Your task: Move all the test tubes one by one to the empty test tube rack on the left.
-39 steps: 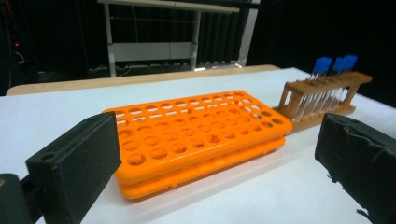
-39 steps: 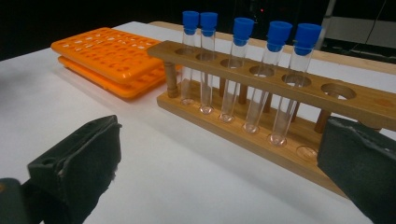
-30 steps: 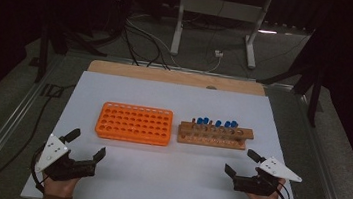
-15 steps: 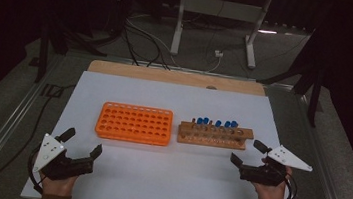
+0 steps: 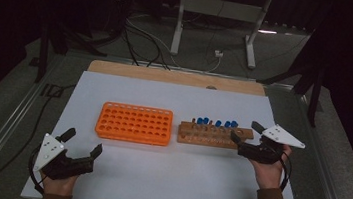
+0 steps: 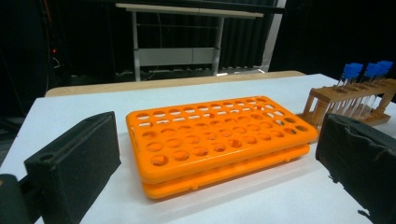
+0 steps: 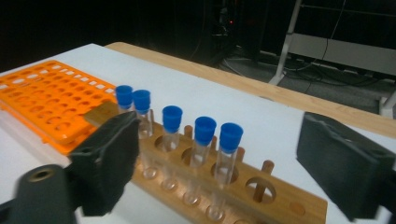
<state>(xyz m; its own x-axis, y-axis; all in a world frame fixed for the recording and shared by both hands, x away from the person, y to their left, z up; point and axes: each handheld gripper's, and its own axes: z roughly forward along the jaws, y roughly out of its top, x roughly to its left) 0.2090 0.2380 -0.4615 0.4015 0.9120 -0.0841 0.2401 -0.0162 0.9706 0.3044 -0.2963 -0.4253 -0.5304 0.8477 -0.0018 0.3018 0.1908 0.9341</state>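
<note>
Right gripper [image 5: 246,136] reaching the wooden rack [image 5: 214,135]
Its spread jaws, just closing slightly, are pinching nothing; the blue-capped tubes [image 7: 202,130] are standing in the rack toward the table's right edge; left gripper [image 5: 81,150] is hovering spread at the near-left corner

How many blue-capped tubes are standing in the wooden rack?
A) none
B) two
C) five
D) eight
C: the right gripper view shows five blue-capped tubes upright in the wooden rack, the other holes bare.
</note>
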